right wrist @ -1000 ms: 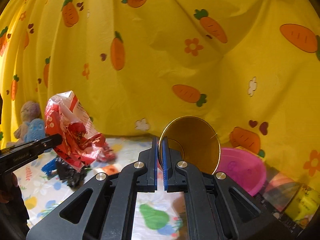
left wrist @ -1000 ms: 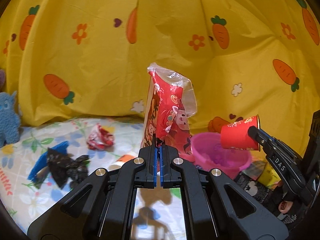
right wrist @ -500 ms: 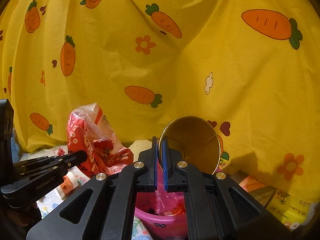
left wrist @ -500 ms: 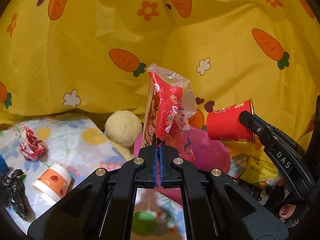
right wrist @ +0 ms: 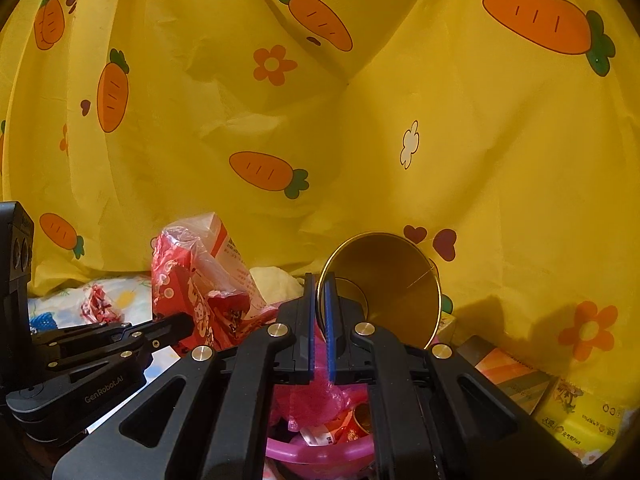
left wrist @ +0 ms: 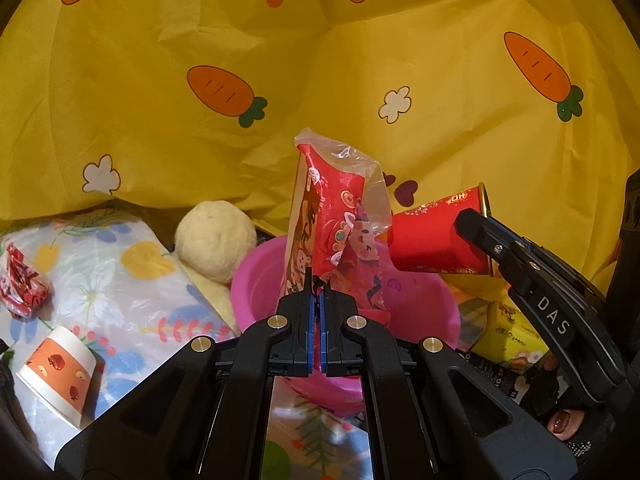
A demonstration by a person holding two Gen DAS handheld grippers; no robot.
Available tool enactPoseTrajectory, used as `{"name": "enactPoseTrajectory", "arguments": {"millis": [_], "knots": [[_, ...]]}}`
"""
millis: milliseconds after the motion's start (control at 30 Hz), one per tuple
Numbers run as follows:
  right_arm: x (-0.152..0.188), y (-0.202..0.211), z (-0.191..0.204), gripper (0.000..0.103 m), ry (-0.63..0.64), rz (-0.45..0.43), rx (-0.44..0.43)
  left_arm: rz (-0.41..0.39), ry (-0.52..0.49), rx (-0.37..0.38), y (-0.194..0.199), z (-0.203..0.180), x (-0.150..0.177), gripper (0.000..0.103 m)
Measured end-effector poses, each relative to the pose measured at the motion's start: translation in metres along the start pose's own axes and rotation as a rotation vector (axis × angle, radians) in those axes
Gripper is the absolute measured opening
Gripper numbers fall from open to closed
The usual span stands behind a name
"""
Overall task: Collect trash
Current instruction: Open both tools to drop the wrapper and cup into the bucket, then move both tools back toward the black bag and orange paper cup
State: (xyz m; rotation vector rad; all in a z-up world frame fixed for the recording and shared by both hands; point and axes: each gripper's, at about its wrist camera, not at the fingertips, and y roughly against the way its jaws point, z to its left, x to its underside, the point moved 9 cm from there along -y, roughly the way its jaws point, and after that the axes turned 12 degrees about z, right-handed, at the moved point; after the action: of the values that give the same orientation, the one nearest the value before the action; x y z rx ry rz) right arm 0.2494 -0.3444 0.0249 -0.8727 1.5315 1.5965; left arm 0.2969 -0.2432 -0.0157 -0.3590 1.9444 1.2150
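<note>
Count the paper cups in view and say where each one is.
2. The red cup is clamped by its rim in the right gripper, above the pink basin. The orange-and-white cup lies on its side on the floral sheet. More may be hidden in the basin.

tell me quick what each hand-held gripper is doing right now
Left hand-held gripper: shut on the crinkled red plastic snack wrapper.
Right hand-held gripper: shut on the rim of the red paper cup with gold inside.
</note>
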Motion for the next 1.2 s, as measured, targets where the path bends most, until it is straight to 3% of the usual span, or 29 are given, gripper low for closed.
{"name": "enactPoseTrajectory", "arguments": {"millis": [267,300,333,367,400,433,467,500,567,767,1000,1200], "knots": [[-0.002,-0.01,-0.005,0.005,-0.006,0.018,0.01,0.042,0.008,0.092,-0.02,-0.011,0.004,0.002],[-0.002,-0.012,-0.006,0.006,-0.01,0.02,0.012,0.057,0.01,0.106,-0.023,-0.011,0.006,0.009],[-0.002,-0.013,-0.008,0.008,-0.016,0.025,0.006,0.065,0.014,0.097,-0.025,-0.009,0.007,0.024],[-0.001,-0.015,-0.009,0.013,-0.022,0.03,0.0,0.064,0.023,0.08,-0.025,-0.005,0.009,0.035],[-0.001,-0.016,-0.011,0.023,-0.032,0.032,-0.001,0.05,0.037,0.071,-0.022,0.001,0.009,0.054],[-0.001,-0.016,-0.013,0.029,-0.04,0.032,0.0,0.031,0.054,0.063,-0.019,0.006,0.009,0.067],[-0.001,-0.015,-0.014,0.038,-0.045,0.029,-0.003,0.016,0.071,0.059,-0.014,0.012,0.008,0.072],[-0.001,-0.014,-0.015,0.041,-0.05,0.026,-0.002,0.004,0.09,0.052,-0.009,0.018,0.008,0.077],[-0.002,-0.012,-0.017,0.042,-0.053,0.02,-0.001,-0.018,0.12,0.036,0.001,0.027,0.006,0.081],[-0.003,0.001,-0.012,0.058,-0.054,0.0,-0.011,-0.087,0.147,-0.074,0.034,0.045,0.01,0.092],[0.005,0.021,0.006,0.083,-0.038,-0.027,-0.014,-0.122,0.154,-0.205,0.069,0.061,0.028,0.097],[0.02,0.031,0.027,0.088,-0.021,-0.008,-0.03,-0.122,0.203,-0.33,0.101,0.091,0.054,0.097]]}}
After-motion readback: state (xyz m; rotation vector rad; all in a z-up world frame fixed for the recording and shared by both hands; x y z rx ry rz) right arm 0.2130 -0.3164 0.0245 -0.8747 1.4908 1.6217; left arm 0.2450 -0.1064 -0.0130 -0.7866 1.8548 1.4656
